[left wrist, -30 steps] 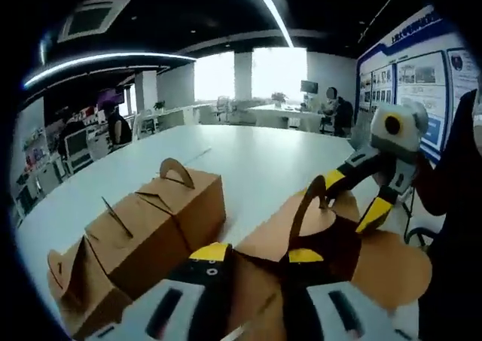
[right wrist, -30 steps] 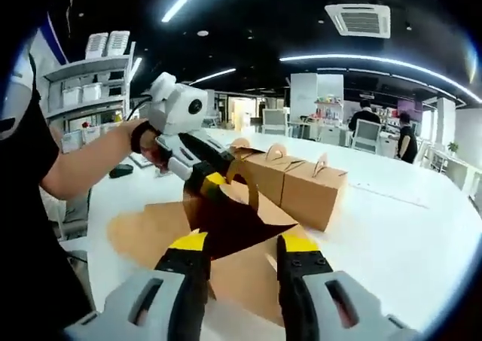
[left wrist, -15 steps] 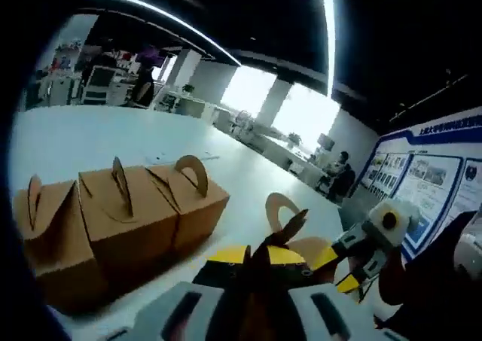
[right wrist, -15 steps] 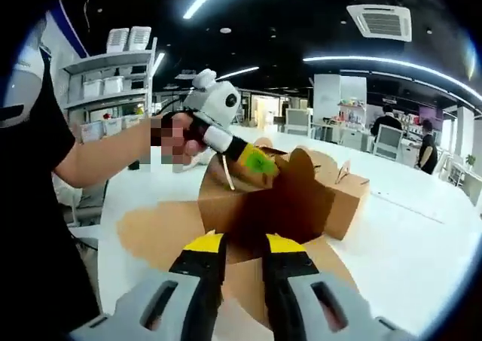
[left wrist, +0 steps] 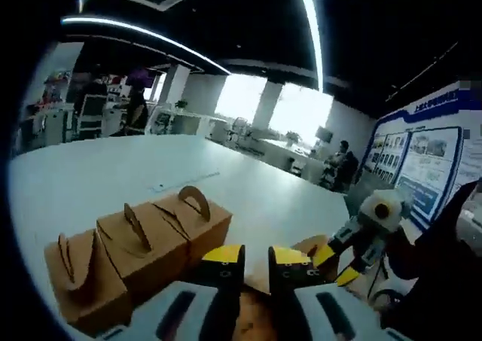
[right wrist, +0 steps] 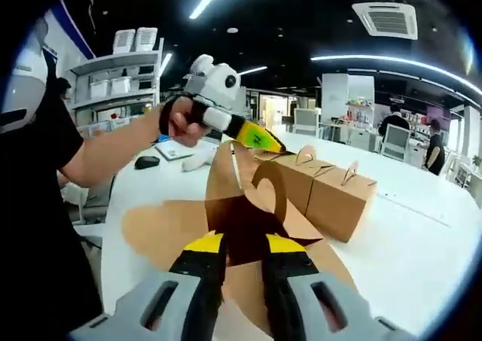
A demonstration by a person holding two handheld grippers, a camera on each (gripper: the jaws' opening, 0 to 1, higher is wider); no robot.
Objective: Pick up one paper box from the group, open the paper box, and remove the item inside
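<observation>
An opened brown paper box (right wrist: 154, 228) lies unfolded on the white table (right wrist: 422, 251), one flap with a curved handle (right wrist: 226, 175) standing upright. My right gripper (right wrist: 241, 243) is shut on a dark inner flap at the box's near edge. My left gripper (right wrist: 260, 139) comes in from the left and looks shut at the top of the upright flap. In the left gripper view my left gripper (left wrist: 256, 257) has its yellow-tipped jaws nearly together with brown card low between them, and my right gripper (left wrist: 337, 264) is at the right. Three closed boxes (left wrist: 139, 251) stand in a row.
The closed boxes (right wrist: 331, 194) sit just behind the unfolded one. A person's bare forearm (right wrist: 98, 153) reaches in from the left. Shelves (right wrist: 113, 77) stand behind, poster boards (left wrist: 429, 175) line a wall, and seated people (left wrist: 343, 164) are far off.
The left gripper has risen and swung, lifting the handled flap upright. The dark inner panel has sunk lower. The right gripper stays shut at the same spot.
</observation>
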